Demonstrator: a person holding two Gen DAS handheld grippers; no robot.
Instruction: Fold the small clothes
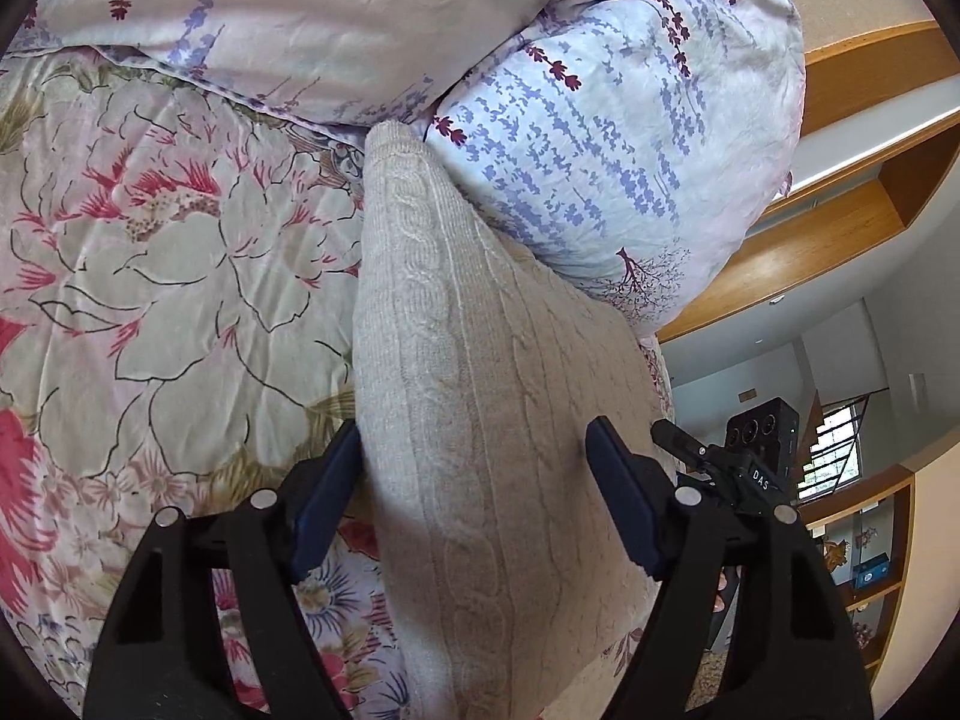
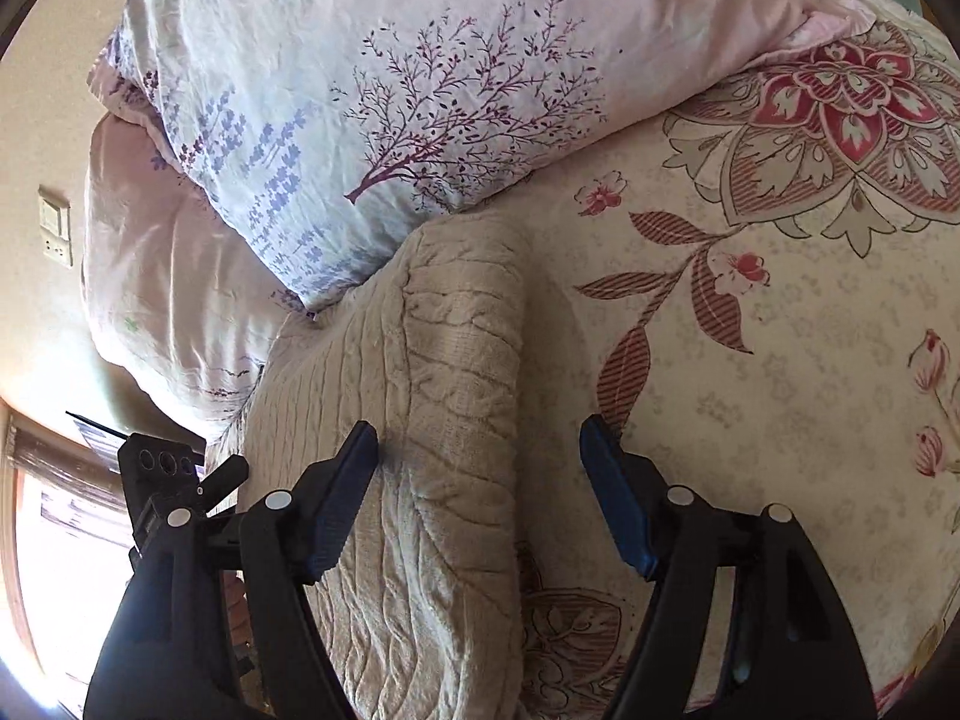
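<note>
Knit: the beige cable-knit garment (image 1: pixel 480 396) lies folded on my floral bedspread (image 1: pixel 150 276), its far end against the pillow (image 1: pixel 618 168).
Left tongs (image 1: pixel 474 462): released, straddling it.
Right tongs (image 2: pixel 480 462): released over its edge.
Next, I judge: press the fold flat, edges aligned.

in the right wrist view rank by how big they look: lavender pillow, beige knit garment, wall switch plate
1. lavender pillow
2. beige knit garment, nearer the camera, so this order is unsure
3. wall switch plate, clearly smallest
</note>
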